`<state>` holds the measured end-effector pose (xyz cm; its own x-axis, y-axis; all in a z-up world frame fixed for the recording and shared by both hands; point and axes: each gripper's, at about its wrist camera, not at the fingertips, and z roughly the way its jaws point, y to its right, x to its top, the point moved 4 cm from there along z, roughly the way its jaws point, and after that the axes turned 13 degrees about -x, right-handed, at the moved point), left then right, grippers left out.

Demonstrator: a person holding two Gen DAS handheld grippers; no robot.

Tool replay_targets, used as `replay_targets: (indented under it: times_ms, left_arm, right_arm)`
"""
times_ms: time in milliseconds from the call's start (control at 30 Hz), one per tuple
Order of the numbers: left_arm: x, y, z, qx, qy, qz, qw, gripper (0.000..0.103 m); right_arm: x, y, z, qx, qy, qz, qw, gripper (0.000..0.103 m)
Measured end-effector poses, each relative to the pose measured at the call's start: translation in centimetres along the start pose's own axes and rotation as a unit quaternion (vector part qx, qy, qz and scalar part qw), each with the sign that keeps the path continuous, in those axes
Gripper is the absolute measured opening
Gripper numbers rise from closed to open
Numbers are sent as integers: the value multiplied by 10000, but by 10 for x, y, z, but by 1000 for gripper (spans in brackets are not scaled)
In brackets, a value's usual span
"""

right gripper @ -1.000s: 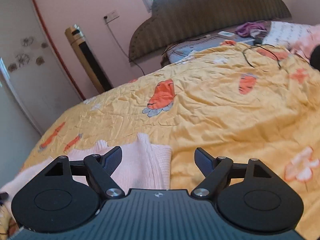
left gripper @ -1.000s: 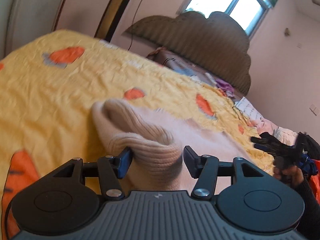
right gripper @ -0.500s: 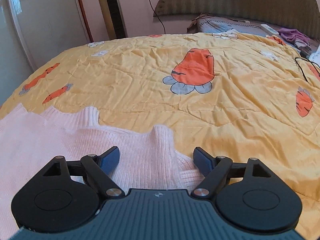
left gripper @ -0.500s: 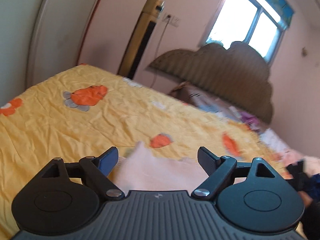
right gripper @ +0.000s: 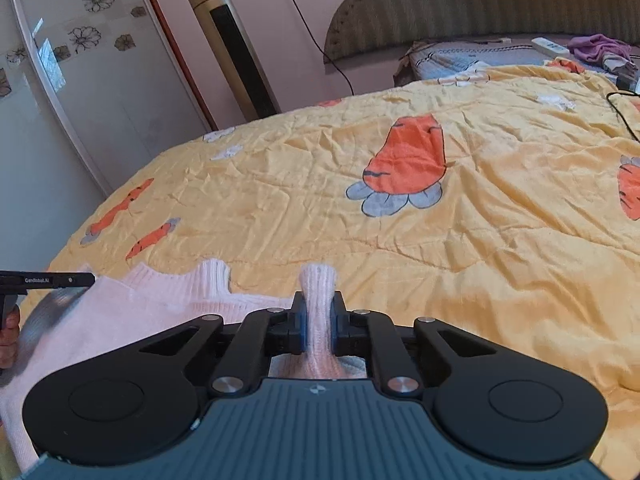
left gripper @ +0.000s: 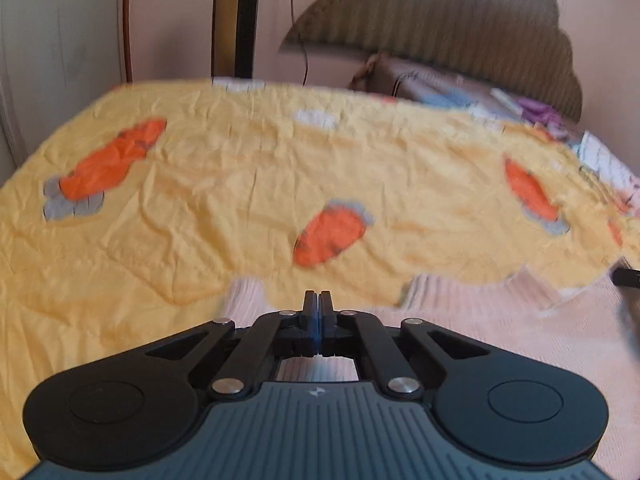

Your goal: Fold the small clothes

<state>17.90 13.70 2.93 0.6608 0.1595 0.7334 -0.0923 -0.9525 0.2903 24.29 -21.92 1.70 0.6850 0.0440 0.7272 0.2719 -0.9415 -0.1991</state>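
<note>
The sweater (right gripper: 120, 320) lies on the quilt (right gripper: 440, 240) at about seven o'clock, the headboard (right gripper: 480, 4) at one, the tower fan (right gripper: 232, 44) probably standing off the bed at eleven.

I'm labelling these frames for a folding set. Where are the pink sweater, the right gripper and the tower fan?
pink sweater (right gripper: 120, 320): right wrist view, flat knit body.
right gripper (right gripper: 319, 322): right wrist view, between fingertips, shut on a sweater fold.
tower fan (right gripper: 230, 40): right wrist view, dark front grille.
</note>
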Motion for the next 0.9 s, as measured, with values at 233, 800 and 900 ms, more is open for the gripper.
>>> replay_targets:
  times_ms: [233, 800, 900]
  left_arm:
    - [-14, -14, 17, 306, -274, -224, 9989, 0]
    - [-4, -23, 12, 36, -433, -252, 9987, 59]
    - [-8, -25, 20, 296, -521, -177, 9980, 8]
  right_arm:
    - [3, 27, 0, -114, 99, 550, 9984, 13]
    - [-6, 25, 19, -276, -557, 473, 9969, 72]
    - [-8, 16, 26, -77, -504, 293, 9983, 43]
